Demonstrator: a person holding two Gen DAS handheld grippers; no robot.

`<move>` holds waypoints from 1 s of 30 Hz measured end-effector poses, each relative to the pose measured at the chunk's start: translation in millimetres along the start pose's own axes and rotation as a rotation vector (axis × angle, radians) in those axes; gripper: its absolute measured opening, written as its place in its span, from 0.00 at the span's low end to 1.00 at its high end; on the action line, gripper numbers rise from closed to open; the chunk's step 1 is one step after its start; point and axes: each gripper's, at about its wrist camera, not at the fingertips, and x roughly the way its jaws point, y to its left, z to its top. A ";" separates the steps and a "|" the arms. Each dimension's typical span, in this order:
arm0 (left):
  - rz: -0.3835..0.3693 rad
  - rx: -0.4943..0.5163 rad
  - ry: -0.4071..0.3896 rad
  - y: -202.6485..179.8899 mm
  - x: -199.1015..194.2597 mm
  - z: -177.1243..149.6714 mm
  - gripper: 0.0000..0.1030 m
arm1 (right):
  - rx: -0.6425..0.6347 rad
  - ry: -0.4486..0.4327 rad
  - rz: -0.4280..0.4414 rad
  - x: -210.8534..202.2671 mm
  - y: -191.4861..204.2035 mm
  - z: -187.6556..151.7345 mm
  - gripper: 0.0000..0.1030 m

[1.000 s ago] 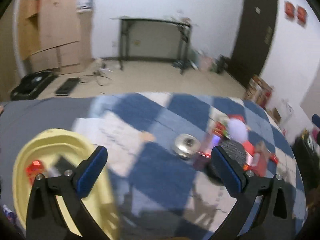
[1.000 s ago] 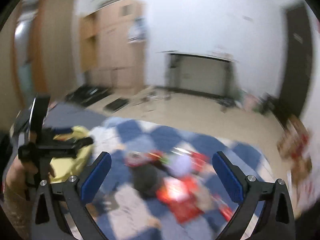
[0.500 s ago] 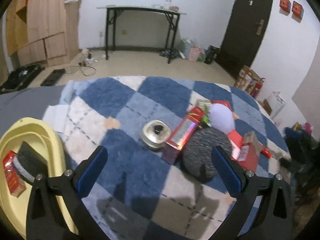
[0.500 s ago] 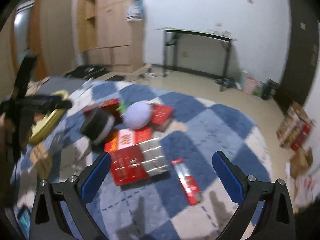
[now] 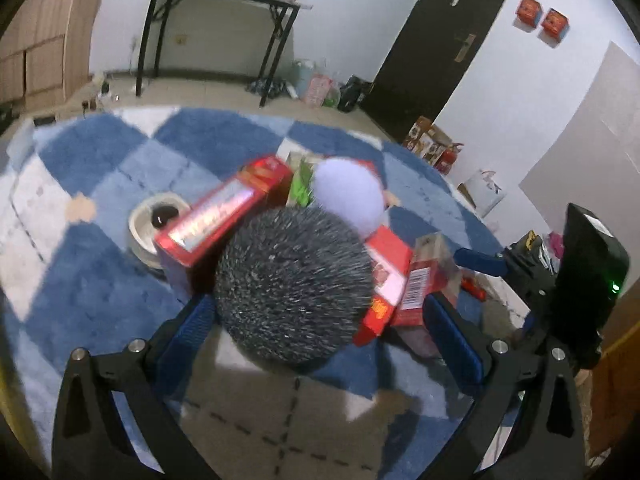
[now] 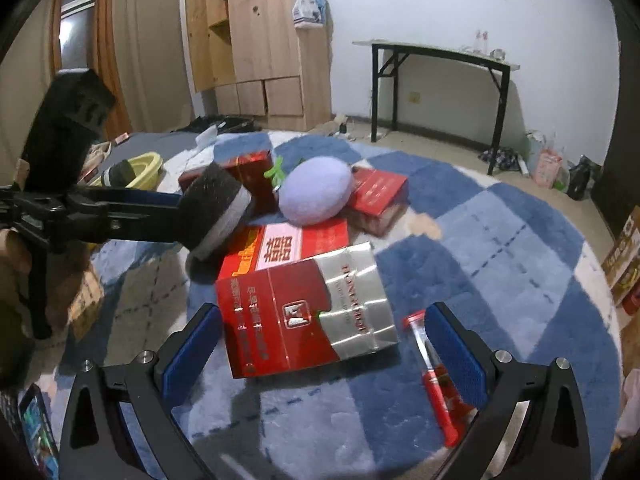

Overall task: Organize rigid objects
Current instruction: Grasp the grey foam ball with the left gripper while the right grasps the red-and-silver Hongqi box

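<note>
A pile lies on the blue checked rug (image 5: 100, 272). My left gripper (image 5: 320, 332) is open, its fingers either side of a dark speckled round puck (image 5: 292, 284), which also shows in the right wrist view (image 6: 218, 210). Beside it lie a long red box (image 5: 224, 216), a lilac egg-shaped object (image 5: 348, 196) and a round metal tin (image 5: 154, 224). My right gripper (image 6: 324, 344) is open around a red and silver carton (image 6: 304, 308). A red tube (image 6: 434, 376) lies by its right finger.
A yellow basin (image 6: 140, 166) stands at the rug's far left. More red boxes (image 6: 376, 196) lie behind the egg. A black-legged table (image 6: 436, 60) and wooden cupboards (image 6: 256, 44) stand at the wall. Cardboard boxes (image 6: 624, 264) sit at the right.
My left gripper has swung right from the yellow basin and closed in on the dark puck. My right gripper has come down to the red and silver carton.
</note>
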 end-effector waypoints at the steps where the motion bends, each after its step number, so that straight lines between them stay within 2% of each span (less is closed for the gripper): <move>1: 0.015 -0.002 0.013 0.8 3.0 0.2 1.00 | -0.003 0.008 -0.002 1.2 1.0 1.3 1.00; 5: 0.014 -0.011 -0.018 3.4 5.4 1.8 1.00 | -0.024 0.019 0.003 9.9 7.0 7.3 1.00; 9: 0.015 -0.027 -0.044 7.8 7.2 1.0 0.99 | -0.081 0.067 -0.024 20.2 16.4 7.6 1.00; 10: 0.017 -0.024 -0.048 7.6 7.4 0.2 0.94 | -0.089 0.074 -0.028 21.7 17.2 7.7 1.00; 11: 0.024 -0.015 -0.050 7.3 7.3 0.3 0.76 | -0.091 0.082 -0.030 23.6 17.5 7.9 0.99; 12: 0.036 -0.003 -0.050 6.8 6.6 1.2 0.66 | -0.083 0.094 -0.034 25.5 15.7 8.3 0.96; 13: 0.039 -0.004 -0.054 8.7 5.4 1.2 0.67 | -0.077 0.101 -0.037 26.9 13.8 8.1 0.90; 18: 0.064 0.018 -0.101 9.7 -13.0 7.0 0.67 | -0.076 0.067 0.002 16.4 10.8 10.4 0.88; 21: 0.115 0.044 -0.144 7.7 -35.8 13.6 0.67 | -0.102 0.030 -0.009 1.5 14.3 12.4 0.88; 23: 0.181 0.074 -0.182 8.8 -52.4 18.3 0.67 | -0.087 -0.016 -0.021 -11.2 12.1 15.4 0.88; 25: 0.262 0.107 -0.212 12.7 -66.8 21.3 0.67 | -0.036 -0.076 -0.036 -24.2 4.5 19.3 0.88; 27: 0.324 0.080 -0.230 25.2 -79.4 24.9 0.67 | 0.052 -0.139 -0.077 -36.8 -9.3 21.8 0.88; 30: 0.325 0.018 -0.262 42.6 -94.6 28.4 0.67 | 0.223 -0.153 -0.147 -47.5 -36.1 21.0 0.88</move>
